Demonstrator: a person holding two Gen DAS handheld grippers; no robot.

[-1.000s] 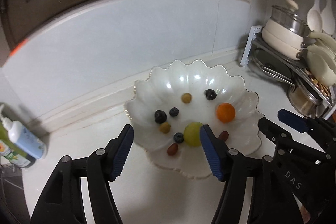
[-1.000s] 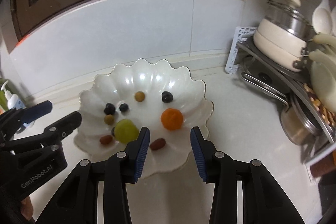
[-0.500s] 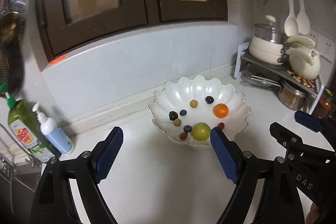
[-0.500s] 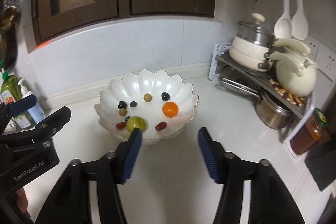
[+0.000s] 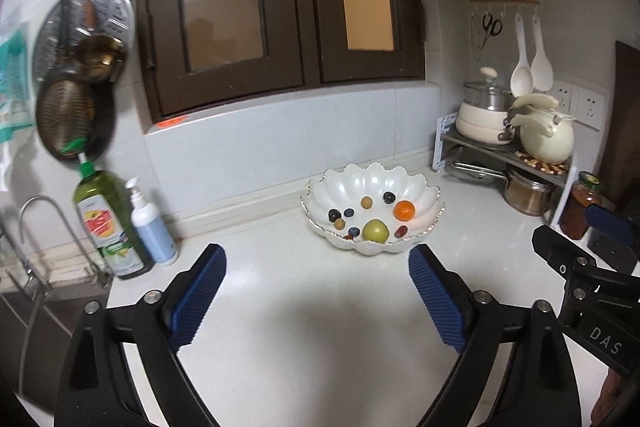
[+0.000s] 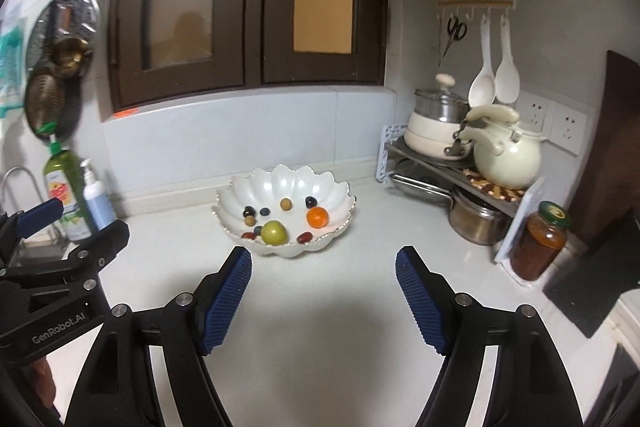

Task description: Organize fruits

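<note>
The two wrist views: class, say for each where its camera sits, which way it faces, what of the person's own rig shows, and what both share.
Left wrist view: sits on the left gripper, facing forward and down over the counter at the white bowl; its blue fingers stand open, the right gripper at the right edge.
Right wrist view: sits on the right gripper, same heading; open fingers, left gripper at left.
Shared: bowl, green fruit, orange fruit, kettle.
</note>
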